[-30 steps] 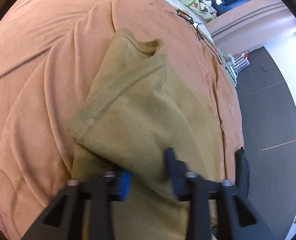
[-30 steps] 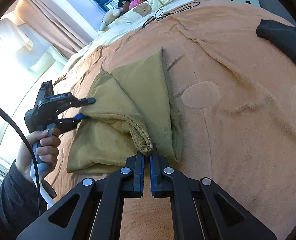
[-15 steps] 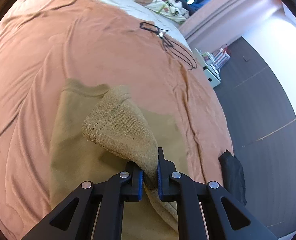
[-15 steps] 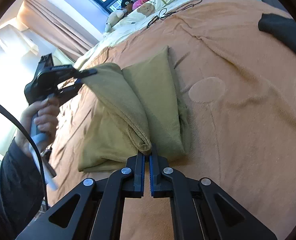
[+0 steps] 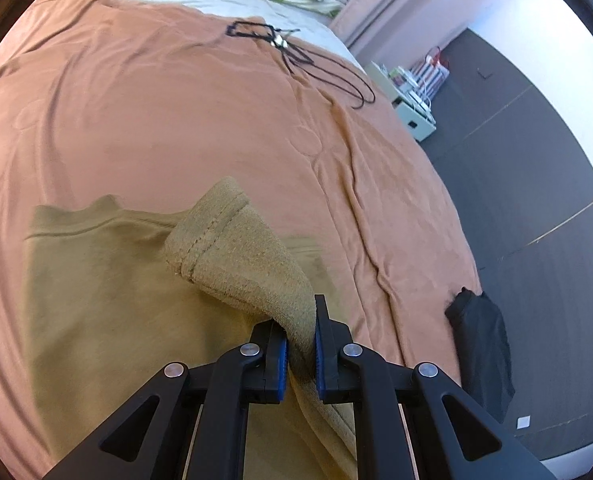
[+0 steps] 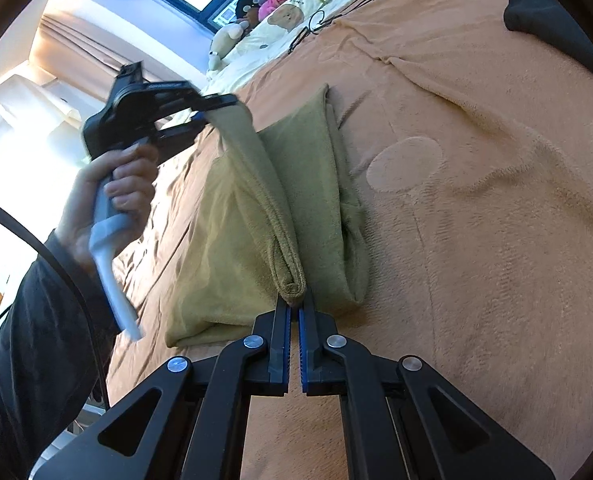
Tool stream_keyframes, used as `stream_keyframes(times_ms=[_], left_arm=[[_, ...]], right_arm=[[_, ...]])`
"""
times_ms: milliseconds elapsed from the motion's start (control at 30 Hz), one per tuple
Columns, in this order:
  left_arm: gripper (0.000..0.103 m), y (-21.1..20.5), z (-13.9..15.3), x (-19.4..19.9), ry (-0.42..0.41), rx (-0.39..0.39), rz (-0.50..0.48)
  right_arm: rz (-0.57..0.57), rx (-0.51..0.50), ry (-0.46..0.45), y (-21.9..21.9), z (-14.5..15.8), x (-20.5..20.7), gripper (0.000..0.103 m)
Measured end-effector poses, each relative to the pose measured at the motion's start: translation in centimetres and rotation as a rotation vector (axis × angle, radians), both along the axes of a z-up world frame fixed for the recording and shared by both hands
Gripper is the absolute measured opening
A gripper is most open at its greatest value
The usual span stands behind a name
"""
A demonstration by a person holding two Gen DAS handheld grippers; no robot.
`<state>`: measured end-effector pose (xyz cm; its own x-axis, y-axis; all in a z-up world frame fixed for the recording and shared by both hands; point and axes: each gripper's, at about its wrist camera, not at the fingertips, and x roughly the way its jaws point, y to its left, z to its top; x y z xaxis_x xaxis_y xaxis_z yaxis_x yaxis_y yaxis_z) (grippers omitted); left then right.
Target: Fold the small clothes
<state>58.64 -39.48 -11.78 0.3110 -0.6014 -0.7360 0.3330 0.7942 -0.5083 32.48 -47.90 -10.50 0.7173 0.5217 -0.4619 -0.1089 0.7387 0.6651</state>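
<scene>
Left edge, right-wrist view: a hand carries the left gripper raised above the bed, jaws clamped on one end of an olive sleeve. The sleeve runs as a taut band from that grip down to the right gripper, whose jaws are pinched shut on the cuff end. The olive garment lies flat on the orange blanket, long axis running away from the right gripper toward the pillows. The next fold likely turns on laying the sleeve over along that axis; the left hand holds the free end.

Count: one olive garment, two grippers, one black cloth well apart at the blanket's right edge, one black cord near the pillows.
</scene>
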Motion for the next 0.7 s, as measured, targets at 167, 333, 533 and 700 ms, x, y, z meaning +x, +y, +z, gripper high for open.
stream_keyframes(times_ms=[167, 333, 533, 700], left_arm=[[0.011, -2.2, -1.5, 0.6, 0.015, 0.02, -0.03], [0.039, -3.5, -2.3, 0.6, 0.018, 0.003, -0.09], [0.056, -1.8, -1.0, 0.6, -0.013, -0.013, -0.052], [0.056, 1.5, -0.6, 0.3, -0.014, 0.03, -0.012]], right_arm=[[-0.004, 0.028, 0.003, -0.5, -0.7, 0.1, 0.0], [-0.012, 0.035, 0.013, -0.6, -1.4, 0.1, 0.0], [-0.019, 0.032, 0.01, -0.5, -1.1, -0.1, 0.0], [-0.025, 0.019, 0.014, -0.6, -1.0, -0.3, 0.0]])
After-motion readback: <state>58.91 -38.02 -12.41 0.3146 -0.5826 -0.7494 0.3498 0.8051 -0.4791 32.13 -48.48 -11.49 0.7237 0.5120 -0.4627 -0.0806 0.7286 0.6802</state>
